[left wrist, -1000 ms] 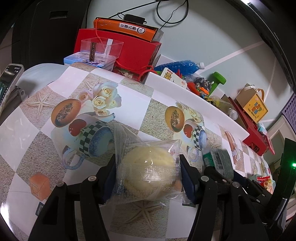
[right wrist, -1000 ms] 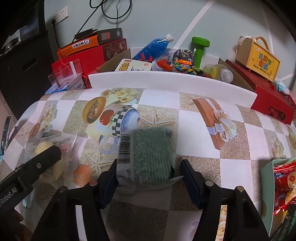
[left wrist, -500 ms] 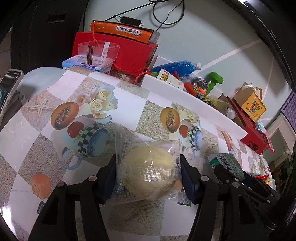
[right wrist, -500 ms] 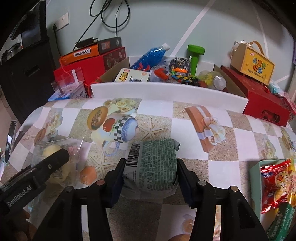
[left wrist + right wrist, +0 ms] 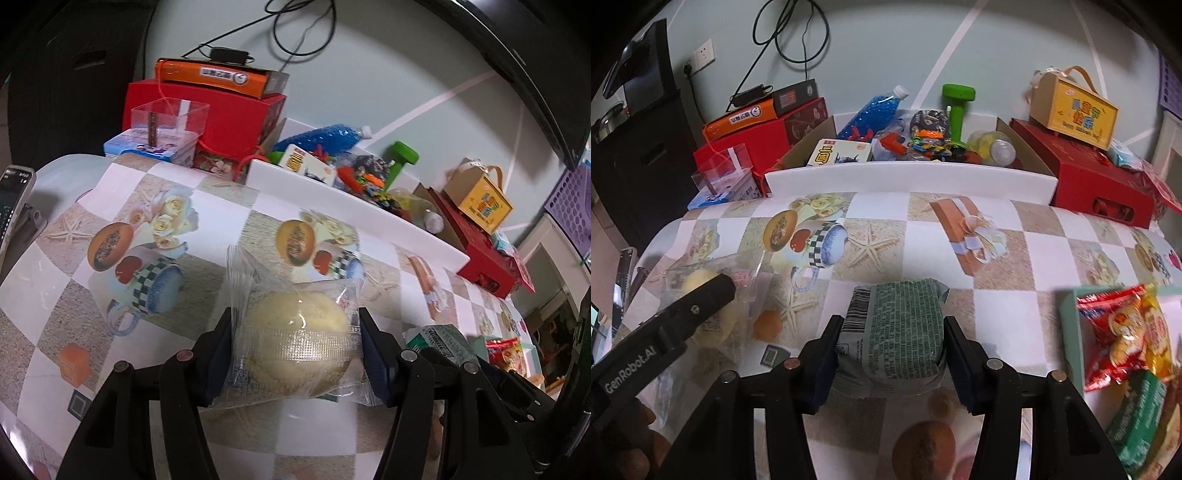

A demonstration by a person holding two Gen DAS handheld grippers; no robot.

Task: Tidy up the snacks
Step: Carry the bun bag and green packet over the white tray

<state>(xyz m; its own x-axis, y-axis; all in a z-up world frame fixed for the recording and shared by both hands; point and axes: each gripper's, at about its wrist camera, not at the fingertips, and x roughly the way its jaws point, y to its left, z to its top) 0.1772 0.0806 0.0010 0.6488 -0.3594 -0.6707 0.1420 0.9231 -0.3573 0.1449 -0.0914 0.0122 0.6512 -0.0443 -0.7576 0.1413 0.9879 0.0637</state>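
My left gripper is shut on a pale yellow bun in a clear wrapper, held a little above the patterned tablecloth. In the right wrist view that same left gripper and its bun show at the left. My right gripper is shut on a green printed snack packet with a barcode on its left side. The packet also shows at the right of the left wrist view. A teal tray at the right holds red and green snack bags.
A white ledge bounds the far side of the table. Behind it lie a blue bead bottle, a green dumbbell, toys, red boxes and a yellow carry box. A small dark card lies on the cloth.
Both grippers have risen and drawn back with their snacks. The right gripper's jaws have tightened on the green packet, and the teal tray has come further into view.
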